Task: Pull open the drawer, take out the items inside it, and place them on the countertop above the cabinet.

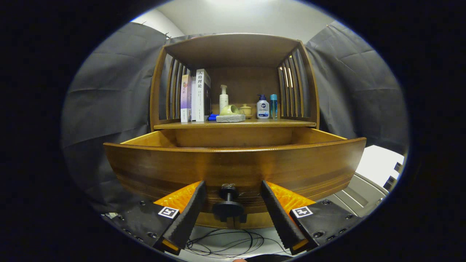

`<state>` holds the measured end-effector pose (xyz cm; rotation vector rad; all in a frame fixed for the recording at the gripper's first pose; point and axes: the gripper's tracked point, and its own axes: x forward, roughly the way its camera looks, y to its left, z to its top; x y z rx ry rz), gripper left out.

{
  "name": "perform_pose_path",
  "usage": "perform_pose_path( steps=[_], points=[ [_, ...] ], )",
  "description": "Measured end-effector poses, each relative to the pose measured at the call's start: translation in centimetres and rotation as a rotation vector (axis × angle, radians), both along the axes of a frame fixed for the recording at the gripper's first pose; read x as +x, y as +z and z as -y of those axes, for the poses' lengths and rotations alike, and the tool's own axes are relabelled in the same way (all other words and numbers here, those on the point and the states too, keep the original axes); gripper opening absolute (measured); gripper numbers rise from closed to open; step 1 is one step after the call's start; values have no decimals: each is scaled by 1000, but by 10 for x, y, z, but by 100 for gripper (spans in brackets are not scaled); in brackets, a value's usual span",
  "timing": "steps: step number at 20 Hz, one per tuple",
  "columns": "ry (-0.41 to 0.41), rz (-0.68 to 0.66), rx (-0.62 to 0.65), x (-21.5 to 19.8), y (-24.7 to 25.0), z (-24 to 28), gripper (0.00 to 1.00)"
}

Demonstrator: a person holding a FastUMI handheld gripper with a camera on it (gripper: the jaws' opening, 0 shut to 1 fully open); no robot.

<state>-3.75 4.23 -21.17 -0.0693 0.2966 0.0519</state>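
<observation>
Wooden cabinet's drawer (233,165) stands pulled out, contents hidden; hand-held gripper (230,194) spread open around its knob (228,205).

Hand-held gripper (231,189) level, fingers spread wide apart, pressing on nothing

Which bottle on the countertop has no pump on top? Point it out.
The slim blue bottle, rightmost on the countertop. The tall white bottle and the squat white bottle both have pumps. The claw is open around the drawer knob.
</observation>
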Motion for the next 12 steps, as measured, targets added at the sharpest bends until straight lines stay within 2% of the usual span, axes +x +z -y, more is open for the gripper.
perform_pose_path(
  steps=[12],
  points=[
    [2, -4, -3, 12, 1, 0, 98]
  ],
)
